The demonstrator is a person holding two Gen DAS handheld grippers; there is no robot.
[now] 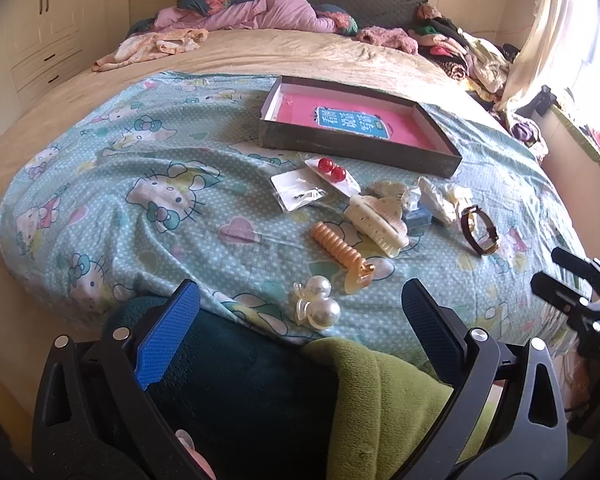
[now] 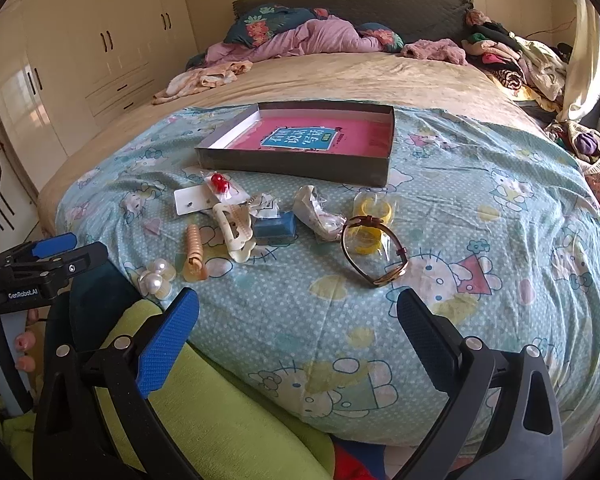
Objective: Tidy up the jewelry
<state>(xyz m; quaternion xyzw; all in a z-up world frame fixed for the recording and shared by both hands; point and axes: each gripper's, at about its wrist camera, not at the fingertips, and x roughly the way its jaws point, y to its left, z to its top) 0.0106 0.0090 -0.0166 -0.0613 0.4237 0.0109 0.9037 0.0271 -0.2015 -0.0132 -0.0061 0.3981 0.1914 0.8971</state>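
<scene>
A shallow dark box [image 1: 380, 156] [image 2: 291, 168] with a pink book inside lies on the Hello Kitty sheet. In front of it lie red bead earrings [image 1: 332, 169] [image 2: 219, 182], a carded earring packet [image 1: 297, 192], a cream claw clip [image 1: 378, 220] [image 2: 235, 228], an orange spiral hair tie [image 1: 340, 250] [image 2: 193, 248], a pearl clip [image 1: 318, 302] [image 2: 155, 276], a small blue box [image 2: 275, 227], a brown watch [image 1: 480, 230] [image 2: 374, 252] and yellow rings in a bag [image 2: 370, 220]. My left gripper [image 1: 300, 316] is open, just short of the pearl clip. My right gripper [image 2: 295, 320] is open, short of the watch.
The bed edge runs under both grippers, with green and dark teal cloth [image 1: 259, 392] [image 2: 203, 400] below. Piled clothes [image 1: 460, 52] and pillows [image 2: 300, 28] lie at the head of the bed. Wardrobes [image 2: 79, 68] stand left, a curtained window [image 1: 560, 40] right.
</scene>
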